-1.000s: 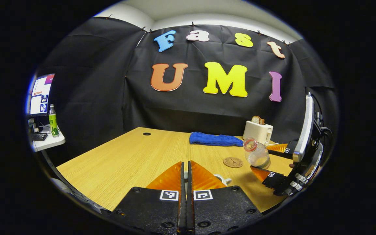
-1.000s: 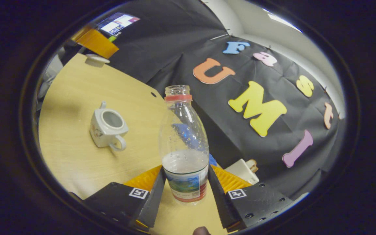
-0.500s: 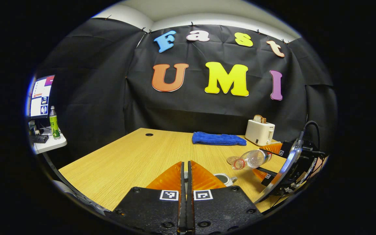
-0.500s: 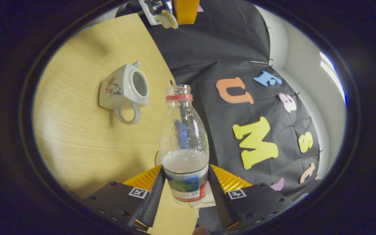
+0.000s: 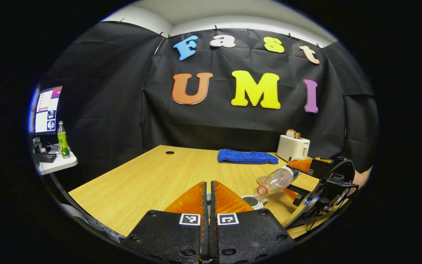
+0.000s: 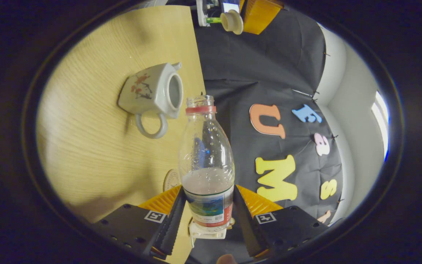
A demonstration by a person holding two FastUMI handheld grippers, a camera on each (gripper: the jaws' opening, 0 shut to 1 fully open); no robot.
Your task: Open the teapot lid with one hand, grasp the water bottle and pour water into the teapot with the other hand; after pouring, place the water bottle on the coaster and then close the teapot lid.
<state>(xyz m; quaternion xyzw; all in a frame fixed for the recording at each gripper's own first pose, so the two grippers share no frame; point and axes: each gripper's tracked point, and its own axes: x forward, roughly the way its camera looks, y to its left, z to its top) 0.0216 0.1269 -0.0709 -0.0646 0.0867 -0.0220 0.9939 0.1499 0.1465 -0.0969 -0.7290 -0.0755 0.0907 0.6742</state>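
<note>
Right claw tips the bottle toward the open teapot

The right claw (image 6: 206,205) is clamped on the clear plastic water bottle with a red neck ring (image 6: 206,161), tilted with its uncapped mouth just beside the lidless white ceramic teapot (image 6: 152,96). The left claw (image 5: 206,194) has its fingers together on the small white teapot lid (image 6: 231,22), held off the light wooden tabletop (image 5: 152,179). A round brown coaster (image 6: 171,179) lies near the bottle. At the far edge lie a blue folded cloth (image 5: 246,157) and a white toaster (image 5: 293,147).
</note>
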